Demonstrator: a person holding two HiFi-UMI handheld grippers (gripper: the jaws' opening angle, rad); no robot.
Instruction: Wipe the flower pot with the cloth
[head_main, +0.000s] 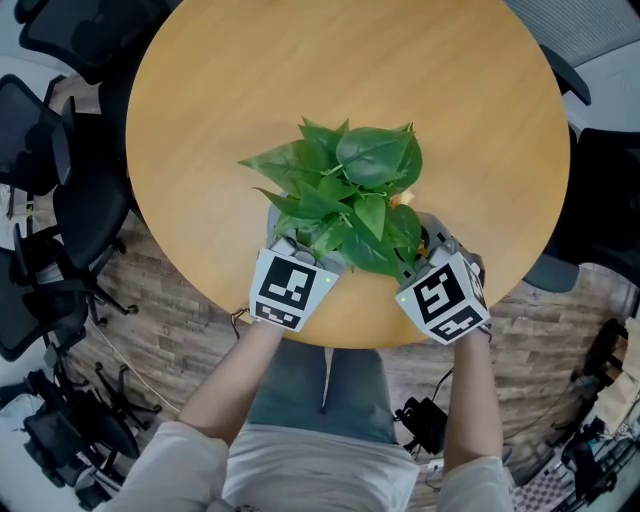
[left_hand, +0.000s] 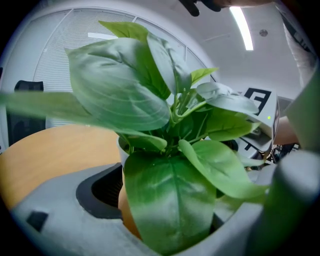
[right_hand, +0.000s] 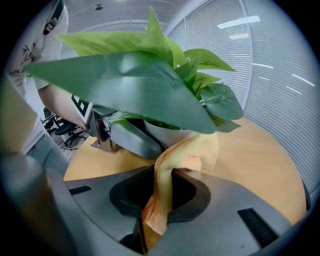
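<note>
A leafy green plant (head_main: 350, 195) stands in a white flower pot (head_main: 272, 214) near the front edge of the round wooden table (head_main: 350, 70). Leaves hide most of the pot from above. My left gripper (head_main: 300, 250) holds the pot's left side; in the left gripper view the pot rim (left_hand: 121, 145) sits between its jaws under a big leaf (left_hand: 170, 200). My right gripper (head_main: 430, 250) is at the pot's right side. In the right gripper view it (right_hand: 160, 205) is shut on a yellow-orange cloth (right_hand: 165, 170), whose free end lies against the pot wall (right_hand: 167, 132).
Black office chairs (head_main: 60, 200) stand left of the table and another chair (head_main: 600, 200) to the right. Cables and a black box (head_main: 425, 420) lie on the wood-pattern floor by the person's legs. The table's front edge is right under both grippers.
</note>
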